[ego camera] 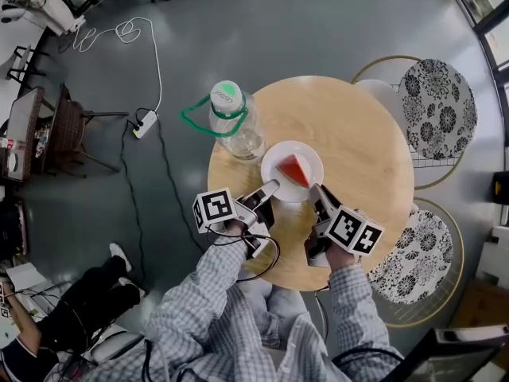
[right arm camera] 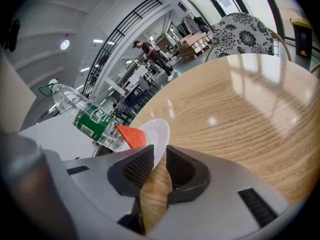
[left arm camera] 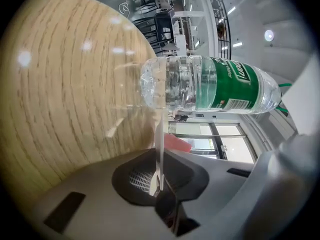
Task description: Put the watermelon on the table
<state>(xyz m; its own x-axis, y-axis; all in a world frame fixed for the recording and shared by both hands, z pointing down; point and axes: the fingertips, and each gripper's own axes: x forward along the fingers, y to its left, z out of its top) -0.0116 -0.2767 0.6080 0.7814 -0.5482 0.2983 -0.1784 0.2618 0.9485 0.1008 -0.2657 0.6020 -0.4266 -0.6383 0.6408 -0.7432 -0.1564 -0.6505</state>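
Note:
A red watermelon slice (ego camera: 296, 168) lies on a white plate (ego camera: 278, 157) over the round wooden table (ego camera: 358, 150). My left gripper (ego camera: 273, 185) is shut on the plate's near left rim. In the left gripper view that rim (left arm camera: 160, 149) runs edge-on between the jaws, with the slice (left arm camera: 176, 142) just behind. My right gripper (ego camera: 316, 189) pinches the near right rim. In the right gripper view the plate (right arm camera: 156, 134) and the slice (right arm camera: 132, 135) sit just past its jaws (right arm camera: 159, 161). I cannot tell whether the plate rests on the tabletop.
A clear water bottle (ego camera: 235, 122) with a green label and strap stands just left of the plate. Two chairs with floral cushions (ego camera: 437, 98) (ego camera: 413, 253) flank the table on the right. A power strip (ego camera: 145, 123) and cables lie on the floor at left.

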